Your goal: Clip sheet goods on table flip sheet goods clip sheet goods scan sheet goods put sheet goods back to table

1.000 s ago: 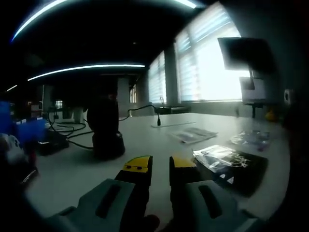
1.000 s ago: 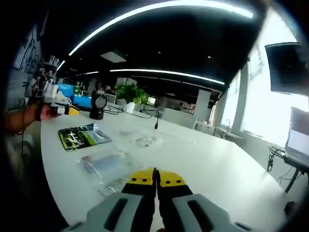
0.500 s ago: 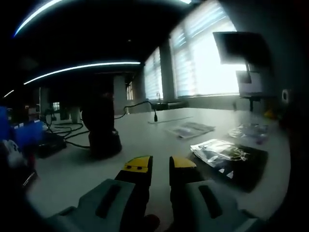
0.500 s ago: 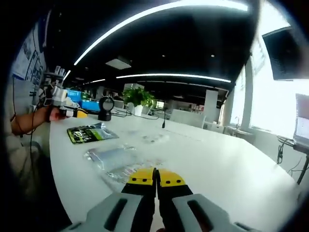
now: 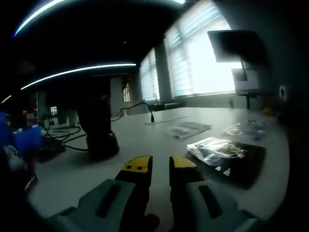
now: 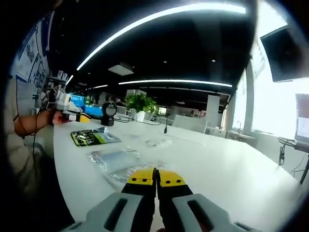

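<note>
Left claw [image 5: 159, 164] jaws slightly apart, empty, low over white tabletop [image 5: 145, 140]. Dark sheet-goods packet [image 5: 227, 157] flat on tabletop at 3 o'clock of claw. Right claw [image 6: 155, 176] jaws pressed together, empty; clear sheet-goods bag [image 6: 113, 159] just beyond at 11 o'clock.

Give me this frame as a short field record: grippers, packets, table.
left gripper: open, empty, low over the table
right gripper: shut, empty, at the clear packet's near edge
dark packet: flat on the table, right of the left gripper
clear packet: flat, just ahead of the right gripper
table: white
scanner: dark, standing on the table, cables behind it
</note>
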The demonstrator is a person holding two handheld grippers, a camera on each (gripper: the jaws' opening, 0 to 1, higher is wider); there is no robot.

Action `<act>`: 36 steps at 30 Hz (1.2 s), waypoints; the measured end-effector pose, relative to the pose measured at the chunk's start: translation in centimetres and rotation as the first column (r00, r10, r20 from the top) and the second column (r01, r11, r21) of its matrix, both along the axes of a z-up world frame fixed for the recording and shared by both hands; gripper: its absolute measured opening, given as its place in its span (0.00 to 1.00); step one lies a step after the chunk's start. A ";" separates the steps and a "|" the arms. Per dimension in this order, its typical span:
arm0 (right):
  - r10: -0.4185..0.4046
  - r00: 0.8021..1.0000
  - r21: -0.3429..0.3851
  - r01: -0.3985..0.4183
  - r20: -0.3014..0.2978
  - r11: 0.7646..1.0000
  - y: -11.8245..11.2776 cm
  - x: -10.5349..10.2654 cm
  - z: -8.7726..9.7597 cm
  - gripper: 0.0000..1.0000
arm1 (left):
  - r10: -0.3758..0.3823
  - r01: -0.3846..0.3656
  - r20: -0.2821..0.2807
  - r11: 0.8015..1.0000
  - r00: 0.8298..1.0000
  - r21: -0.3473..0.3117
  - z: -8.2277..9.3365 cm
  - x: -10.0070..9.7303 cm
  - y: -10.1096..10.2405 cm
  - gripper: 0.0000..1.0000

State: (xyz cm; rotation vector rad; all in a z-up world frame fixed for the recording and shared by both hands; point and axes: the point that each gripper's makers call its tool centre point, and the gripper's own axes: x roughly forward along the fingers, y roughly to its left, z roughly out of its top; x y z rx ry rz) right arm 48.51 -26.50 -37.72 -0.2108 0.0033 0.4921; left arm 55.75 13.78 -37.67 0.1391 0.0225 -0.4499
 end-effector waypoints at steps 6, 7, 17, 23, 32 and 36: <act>0.008 1.000 -0.012 -0.008 -0.001 1.000 0.2 -0.1 -0.1 0.00 | 0.003 -0.003 0.000 1.000 1.000 -0.008 0.1 0.0 0.1 0.07; 0.009 1.000 -0.010 -0.009 -0.001 1.000 0.2 -0.1 -0.1 0.00 | 0.003 -0.003 0.000 1.000 1.000 -0.010 0.1 0.0 0.1 0.07; 0.001 1.000 -0.033 -0.001 -0.005 0.999 0.5 0.0 -0.3 0.00 | 0.003 -0.003 0.001 1.000 1.000 -0.018 0.3 -0.2 -0.1 0.07; -0.005 1.000 -0.035 0.005 -0.006 0.999 0.4 0.0 -0.3 0.00 | 0.003 -0.003 0.003 1.000 1.000 -0.006 0.2 -0.2 -0.2 0.07; -0.008 1.000 -0.025 0.008 -0.001 1.000 0.2 0.1 -0.2 0.00 | 0.007 -0.007 0.009 1.000 1.000 -0.009 0.4 -0.3 -0.1 0.06; -0.009 1.000 -0.007 0.009 -0.001 1.000 0.1 0.1 0.0 0.00 | 0.007 -0.007 0.011 1.000 1.000 -0.011 0.4 -0.3 0.0 0.06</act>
